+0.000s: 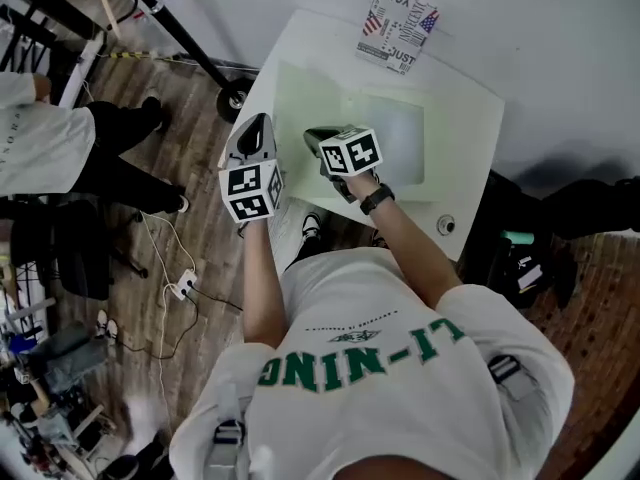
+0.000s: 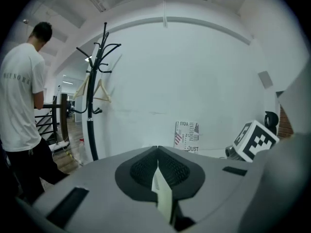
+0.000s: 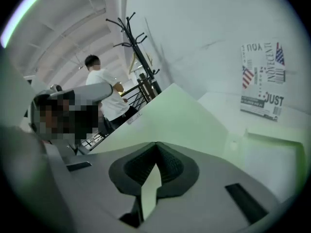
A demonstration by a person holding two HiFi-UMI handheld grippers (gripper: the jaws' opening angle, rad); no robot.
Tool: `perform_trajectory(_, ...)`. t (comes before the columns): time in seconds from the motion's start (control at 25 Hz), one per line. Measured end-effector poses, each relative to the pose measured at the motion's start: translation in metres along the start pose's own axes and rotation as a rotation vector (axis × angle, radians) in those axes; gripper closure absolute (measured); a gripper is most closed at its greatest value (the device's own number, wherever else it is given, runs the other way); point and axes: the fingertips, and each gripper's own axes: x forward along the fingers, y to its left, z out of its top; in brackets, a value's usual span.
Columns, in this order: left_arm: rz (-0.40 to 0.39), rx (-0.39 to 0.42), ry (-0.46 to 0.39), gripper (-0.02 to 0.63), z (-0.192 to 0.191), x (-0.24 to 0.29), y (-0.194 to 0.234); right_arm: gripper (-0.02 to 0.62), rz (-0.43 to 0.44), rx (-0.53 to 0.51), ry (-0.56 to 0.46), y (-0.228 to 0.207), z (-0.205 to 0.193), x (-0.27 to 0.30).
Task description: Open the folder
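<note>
A bystander [image 1: 40, 143] stands far left. The left gripper [image 1: 262, 120] is clenched, with a pale sliver in its gap that I cannot identify. The pale green folder [image 1: 390, 138] lies on the white table [image 1: 470, 128]. Its cover [image 3: 165, 115] is raised, pinched by the right gripper [image 3: 156, 144]. Behind, a flag-printed card [image 1: 398, 26] reads "YOU" and "JUST". The wearer's shirt [image 1: 360, 353] says "LI-NING".

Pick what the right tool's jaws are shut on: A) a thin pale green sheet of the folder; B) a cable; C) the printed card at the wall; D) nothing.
A: in the right gripper view the right tool is shut on a thin edge of the pale green folder, while the printed card stands apart at the wall.
</note>
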Motion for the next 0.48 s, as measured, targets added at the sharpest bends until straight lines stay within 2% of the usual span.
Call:
perform_trajectory(0.12, -0.04, 0.001, -0.014, 0.592, 0.015, 0.009, -0.033, 0.58, -0.051, -0.011, -0.085, -0.025, 0.012, -0.042)
perform_trajectory(0.36, -0.153, 0.065, -0.047, 0.592, 0.044, 0.039, -0.105, 0.58, -0.224, 0.0, -0.271, -0.088, 0.047, -0.14)
perform_trajectory(0.48, -0.2, 0.095, -0.061, 0.591, 0.055, 0.045, -0.143, 0.58, -0.311, -0.022, -0.364, -0.106, 0.063, -0.196)
